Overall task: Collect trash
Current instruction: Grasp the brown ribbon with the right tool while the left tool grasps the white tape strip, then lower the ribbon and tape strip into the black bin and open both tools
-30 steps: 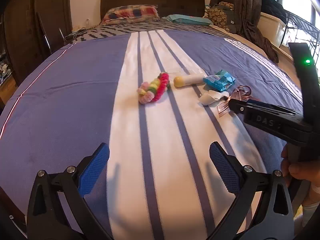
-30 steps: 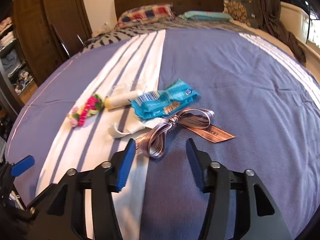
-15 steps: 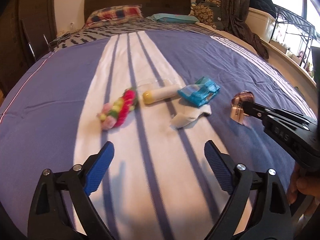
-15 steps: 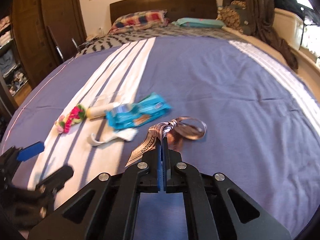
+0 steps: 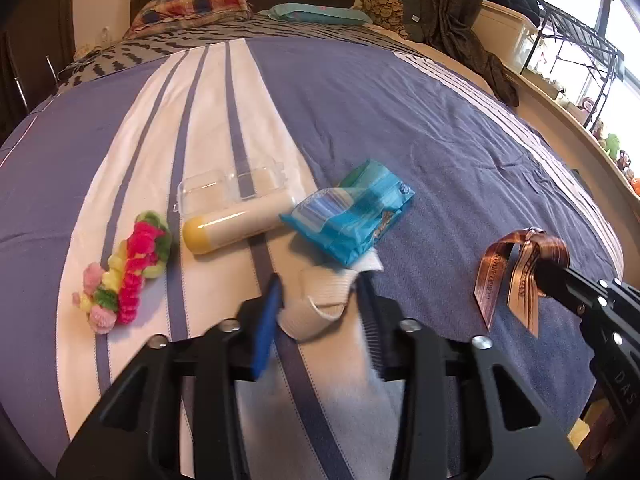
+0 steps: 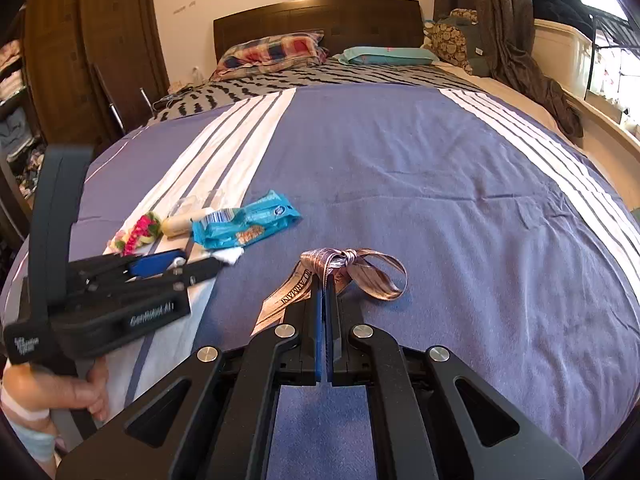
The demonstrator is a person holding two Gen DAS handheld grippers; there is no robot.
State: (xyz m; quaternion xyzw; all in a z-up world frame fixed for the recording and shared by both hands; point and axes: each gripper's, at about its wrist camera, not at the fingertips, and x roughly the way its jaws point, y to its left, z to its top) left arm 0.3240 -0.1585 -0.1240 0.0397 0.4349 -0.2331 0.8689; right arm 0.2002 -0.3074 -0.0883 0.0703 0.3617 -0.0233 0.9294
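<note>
My right gripper (image 6: 324, 280) is shut on a copper ribbon bow (image 6: 352, 270) and holds it just above the bedspread; it also shows in the left wrist view (image 5: 520, 268). My left gripper (image 5: 320, 292) is partly closed around a white crumpled strip (image 5: 324, 296), its blue pads (image 5: 266, 320) at the strip's sides. Just beyond lie a blue snack wrapper (image 5: 352, 216), a white tube with a yellow cap (image 5: 236, 226), a clear plastic shell (image 5: 232, 186) and a pink-green pom-pom string (image 5: 128, 268).
All lies on a blue bedspread with white stripes (image 6: 400, 160). Pillows (image 6: 272, 50) and a dark headboard (image 6: 320, 20) stand at the far end. A wardrobe (image 6: 80, 60) is left, a window ledge with a rack (image 5: 568, 64) right.
My right gripper closed on the ribbon bow and lifted it to the right. My left gripper moved forward and narrowed around the white strip.
</note>
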